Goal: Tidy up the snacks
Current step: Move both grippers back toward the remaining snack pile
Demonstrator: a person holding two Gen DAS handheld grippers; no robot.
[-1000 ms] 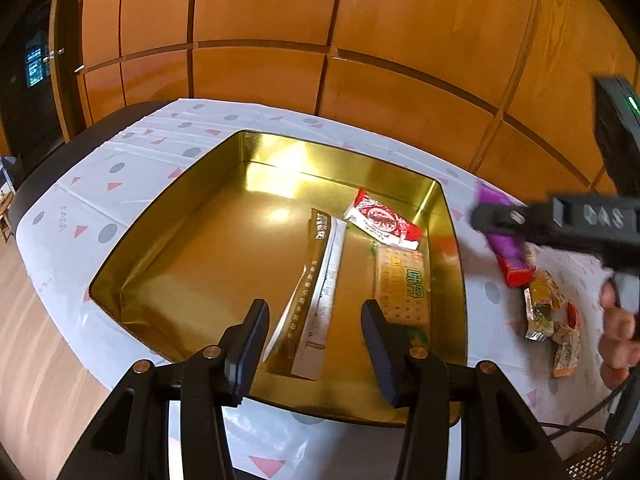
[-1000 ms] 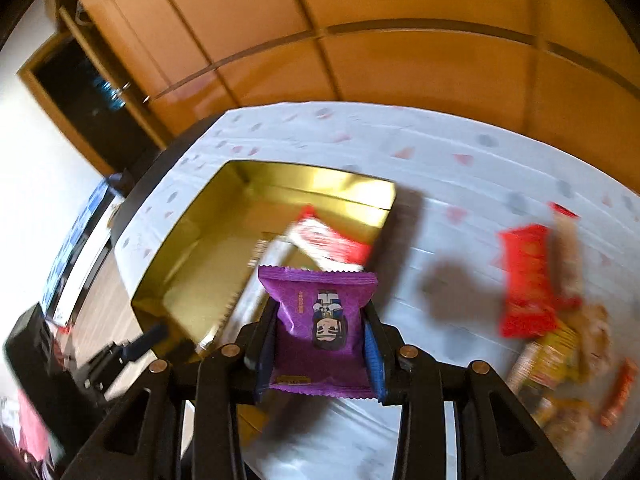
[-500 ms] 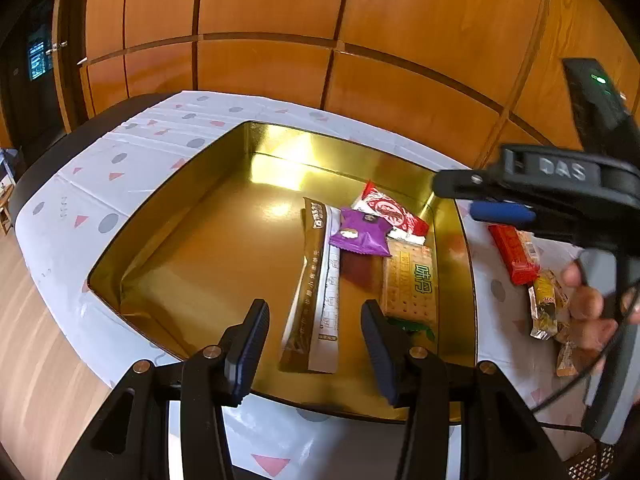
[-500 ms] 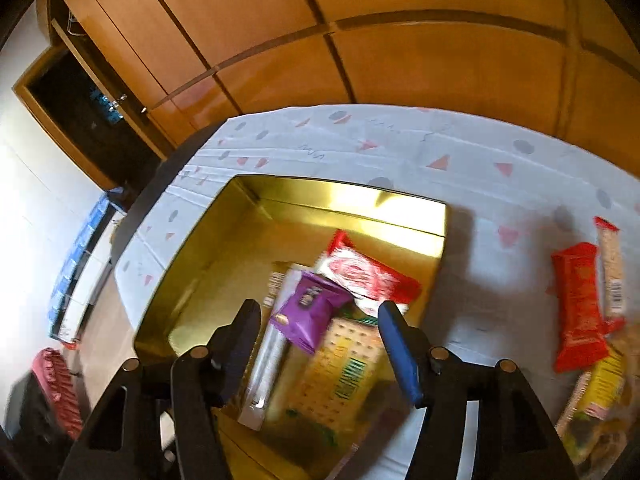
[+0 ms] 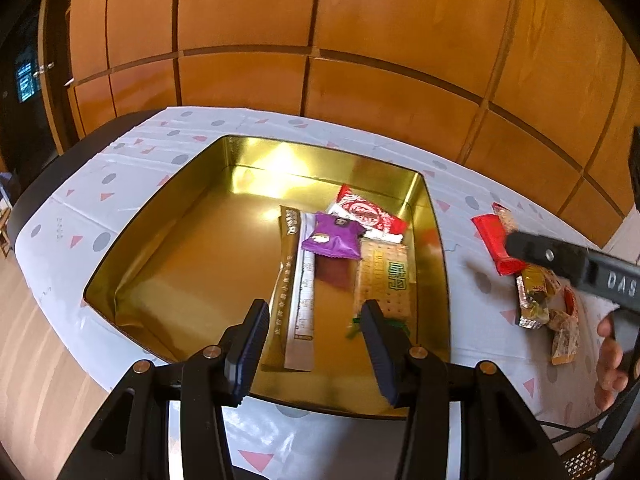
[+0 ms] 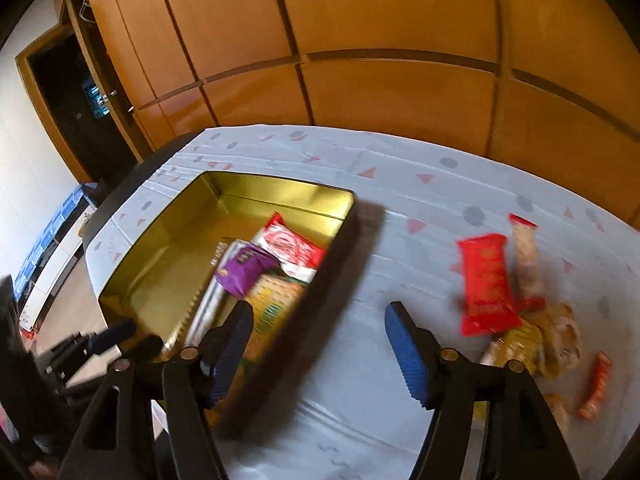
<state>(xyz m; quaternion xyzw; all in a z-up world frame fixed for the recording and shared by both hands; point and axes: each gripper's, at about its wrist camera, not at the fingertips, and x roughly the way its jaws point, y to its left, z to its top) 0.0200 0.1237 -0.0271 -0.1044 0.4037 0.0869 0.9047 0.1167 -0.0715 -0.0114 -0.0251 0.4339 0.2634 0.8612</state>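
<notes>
A gold tin (image 5: 168, 240) (image 6: 168, 232) sits on the patterned tablecloth. Inside lie a purple packet (image 5: 334, 238) (image 6: 244, 270), a red and white packet (image 5: 370, 214) (image 6: 290, 246), a cracker pack (image 5: 386, 280) (image 6: 274, 304) and a long brown stick pack (image 5: 288, 276). My left gripper (image 5: 316, 346) is open and empty over the tin's near edge. My right gripper (image 6: 320, 352) is open and empty above the cloth, right of the tin. Loose snacks lie on the cloth: a red packet (image 6: 486, 284) (image 5: 496, 242) and several small ones (image 6: 536, 344) (image 5: 536, 300).
Wooden wall panels (image 5: 320, 40) stand behind the table. A dark doorway (image 6: 76, 108) is at the left. The right gripper's body (image 5: 580, 272) and the hand holding it show at the right edge of the left wrist view. The floor (image 5: 36, 380) lies below the table's left edge.
My right gripper opened and dropped the purple packet into the tin, then moved right, away from the tin toward the loose snacks. My left gripper stayed open near the tin.
</notes>
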